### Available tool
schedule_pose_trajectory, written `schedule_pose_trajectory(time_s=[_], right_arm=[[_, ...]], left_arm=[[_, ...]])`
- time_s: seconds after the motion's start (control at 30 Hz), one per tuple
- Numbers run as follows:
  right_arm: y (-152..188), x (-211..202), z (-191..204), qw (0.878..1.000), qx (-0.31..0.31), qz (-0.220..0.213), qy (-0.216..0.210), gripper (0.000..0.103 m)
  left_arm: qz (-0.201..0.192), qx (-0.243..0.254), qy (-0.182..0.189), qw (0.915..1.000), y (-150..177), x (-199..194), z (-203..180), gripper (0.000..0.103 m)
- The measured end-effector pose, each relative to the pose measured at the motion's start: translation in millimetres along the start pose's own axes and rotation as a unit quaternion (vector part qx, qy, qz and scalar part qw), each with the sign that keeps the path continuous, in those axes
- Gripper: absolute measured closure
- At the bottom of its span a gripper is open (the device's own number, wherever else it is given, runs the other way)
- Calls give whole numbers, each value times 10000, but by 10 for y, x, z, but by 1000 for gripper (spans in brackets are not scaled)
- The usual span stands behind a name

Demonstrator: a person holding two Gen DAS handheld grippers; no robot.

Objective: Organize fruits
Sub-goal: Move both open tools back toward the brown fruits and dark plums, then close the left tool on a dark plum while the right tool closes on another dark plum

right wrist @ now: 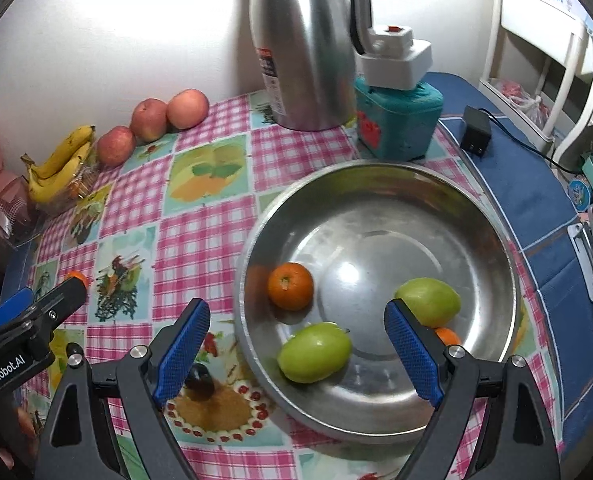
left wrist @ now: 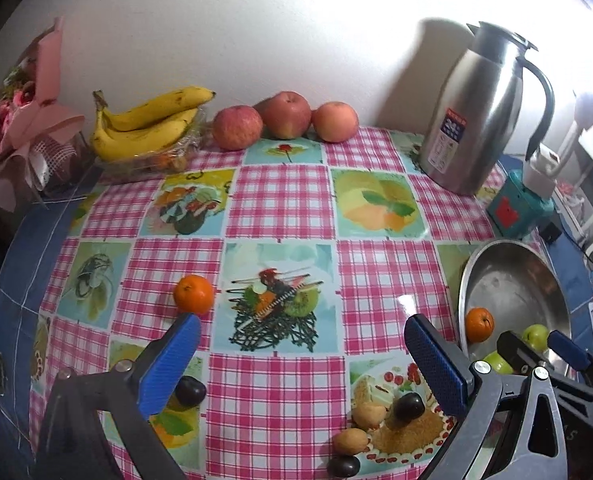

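While the left gripper (left wrist: 302, 336) hangs over the checked tablecloth (left wrist: 280, 196) with its jaws spread wide and nothing between them, the right gripper (right wrist: 296, 326) sits just as slack above the steel bowl (right wrist: 492, 216). The right wrist view looks straight into that bowl: one orange (right wrist: 290, 286) near its left wall, two green fruits (right wrist: 314, 352) (right wrist: 430, 294), and a sliver of a second orange (right wrist: 448, 336) half hidden behind the right finger. From the left wrist view only the bowl's near edge shows, with the orange and bits of green. That view alone shows the loose pieces close in: a lone orange (left wrist: 193, 294) just beyond the left fingertip, three dark fruits, perhaps plums (left wrist: 407, 406), and two walnuts (left wrist: 368, 416). Along the wall lie bananas (left wrist: 144, 128) and three apples (left wrist: 286, 114), with a steel jug (left wrist: 480, 108) to the right.
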State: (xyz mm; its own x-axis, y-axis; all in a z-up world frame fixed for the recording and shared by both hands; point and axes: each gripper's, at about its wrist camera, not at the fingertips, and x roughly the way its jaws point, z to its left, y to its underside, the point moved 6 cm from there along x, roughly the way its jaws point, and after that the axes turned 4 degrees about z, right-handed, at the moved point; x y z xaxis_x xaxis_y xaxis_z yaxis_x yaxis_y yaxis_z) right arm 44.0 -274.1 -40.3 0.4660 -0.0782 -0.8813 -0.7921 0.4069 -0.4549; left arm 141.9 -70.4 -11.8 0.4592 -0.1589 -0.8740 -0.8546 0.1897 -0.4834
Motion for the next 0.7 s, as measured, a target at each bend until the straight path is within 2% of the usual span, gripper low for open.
schedule_pose_trajectory(time_s=[0.2, 0.7], right_arm=[[6, -15, 252, 9998, -166, -63, -118, 14], [247, -34, 1150, 9948, -847, 227, -511, 14]], left_arm=[[-132, -231, -84, 9996, -24, -102, 238, 0], [-151, -791, -719, 9942, 71, -358, 1027, 0]])
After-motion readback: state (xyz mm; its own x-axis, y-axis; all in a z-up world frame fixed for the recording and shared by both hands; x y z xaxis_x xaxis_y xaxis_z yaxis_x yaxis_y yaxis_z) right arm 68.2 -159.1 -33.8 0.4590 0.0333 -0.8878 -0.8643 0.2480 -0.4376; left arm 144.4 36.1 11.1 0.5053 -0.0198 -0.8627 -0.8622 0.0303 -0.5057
